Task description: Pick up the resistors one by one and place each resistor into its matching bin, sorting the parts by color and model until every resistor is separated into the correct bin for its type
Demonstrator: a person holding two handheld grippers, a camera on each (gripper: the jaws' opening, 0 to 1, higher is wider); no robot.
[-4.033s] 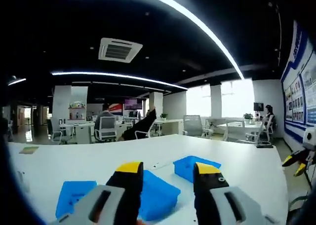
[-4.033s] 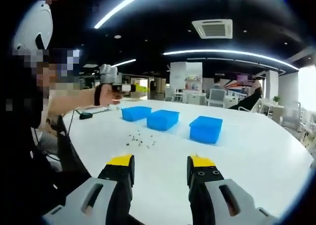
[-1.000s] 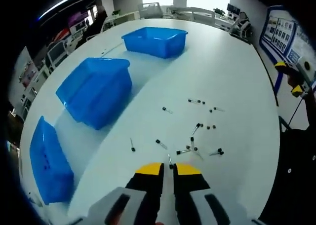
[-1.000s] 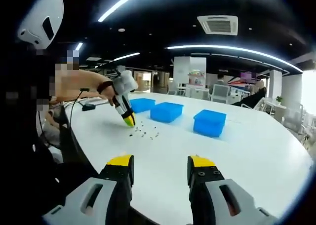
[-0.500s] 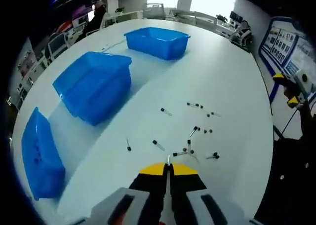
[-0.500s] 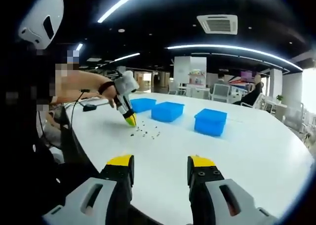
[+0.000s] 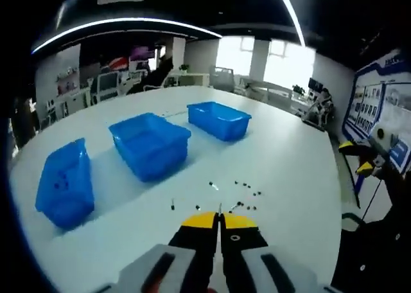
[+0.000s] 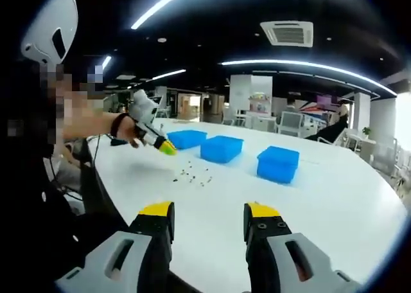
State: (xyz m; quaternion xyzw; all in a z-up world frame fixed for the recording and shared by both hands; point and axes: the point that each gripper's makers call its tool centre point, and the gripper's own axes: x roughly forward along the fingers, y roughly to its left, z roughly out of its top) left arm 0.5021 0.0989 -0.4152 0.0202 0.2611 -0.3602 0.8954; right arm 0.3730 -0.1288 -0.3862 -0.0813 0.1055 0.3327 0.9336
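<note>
Three bins [image 7: 151,145] are showing bright blue against a worktop [image 7: 289,164] that is reading white. The scattered resistors [image 7: 241,193] are looking dark with pale ends. The left tongs [image 7: 219,221] are wearing yellow tips over black and grey, and the right tongs [image 8: 209,219] are matching them.

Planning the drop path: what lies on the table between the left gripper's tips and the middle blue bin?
In the left gripper view, loose resistors and bare white table lie between the left gripper and the middle blue bin.
</note>
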